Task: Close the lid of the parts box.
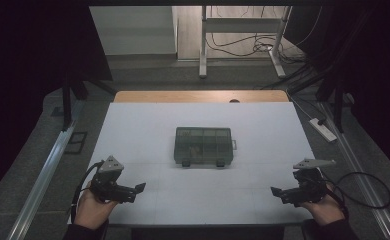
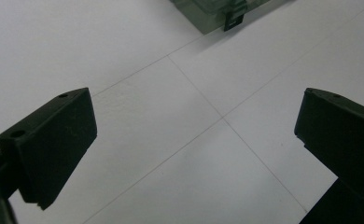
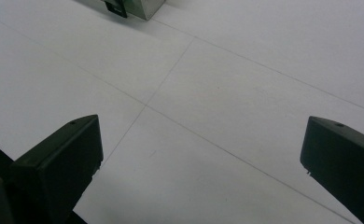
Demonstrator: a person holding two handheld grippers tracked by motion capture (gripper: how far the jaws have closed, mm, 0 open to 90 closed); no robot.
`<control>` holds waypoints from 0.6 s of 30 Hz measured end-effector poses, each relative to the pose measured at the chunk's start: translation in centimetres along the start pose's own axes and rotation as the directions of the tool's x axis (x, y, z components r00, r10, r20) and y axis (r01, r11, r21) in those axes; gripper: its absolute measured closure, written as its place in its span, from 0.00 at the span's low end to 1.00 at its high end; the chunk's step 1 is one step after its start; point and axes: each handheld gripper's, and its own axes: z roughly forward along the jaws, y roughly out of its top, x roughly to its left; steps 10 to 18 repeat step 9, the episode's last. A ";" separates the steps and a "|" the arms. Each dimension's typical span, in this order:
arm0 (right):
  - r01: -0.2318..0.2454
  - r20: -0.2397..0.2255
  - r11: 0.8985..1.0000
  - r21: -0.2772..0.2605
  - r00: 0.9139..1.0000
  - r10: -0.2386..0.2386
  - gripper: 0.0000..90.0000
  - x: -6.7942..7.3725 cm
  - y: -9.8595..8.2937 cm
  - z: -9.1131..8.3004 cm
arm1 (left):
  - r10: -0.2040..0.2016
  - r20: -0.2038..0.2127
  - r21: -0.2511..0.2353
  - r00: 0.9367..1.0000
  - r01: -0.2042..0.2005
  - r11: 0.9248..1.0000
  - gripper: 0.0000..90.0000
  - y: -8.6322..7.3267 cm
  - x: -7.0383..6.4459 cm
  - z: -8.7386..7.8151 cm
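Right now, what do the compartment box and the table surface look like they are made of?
The compartment box looks like translucent greenish plastic: its dividers show through the closed lid, and two dark latches sit on its near edge. The table surface looks like matte white board or sheet, with thin seam lines and no glare.

Bare table (image 1: 148, 130) around box (image 1: 203, 145); approach unobstructed.
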 end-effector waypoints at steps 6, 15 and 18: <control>-0.014 0.000 1.000 0.004 1.000 0.014 0.00 -0.1 -0.3 -0.4 | -0.013 -0.005 0.000 1.000 0.013 1.000 0.00 -0.2 0.0 -0.3; -0.015 0.005 1.000 0.003 1.000 0.015 0.00 -0.1 -0.3 -0.4 | -0.014 -0.005 -0.001 1.000 0.014 1.000 0.00 -0.2 0.1 -0.4; -0.015 0.005 1.000 0.003 1.000 0.015 0.00 -0.1 -0.3 -0.4 | -0.014 -0.005 -0.001 1.000 0.014 1.000 0.00 -0.2 0.1 -0.4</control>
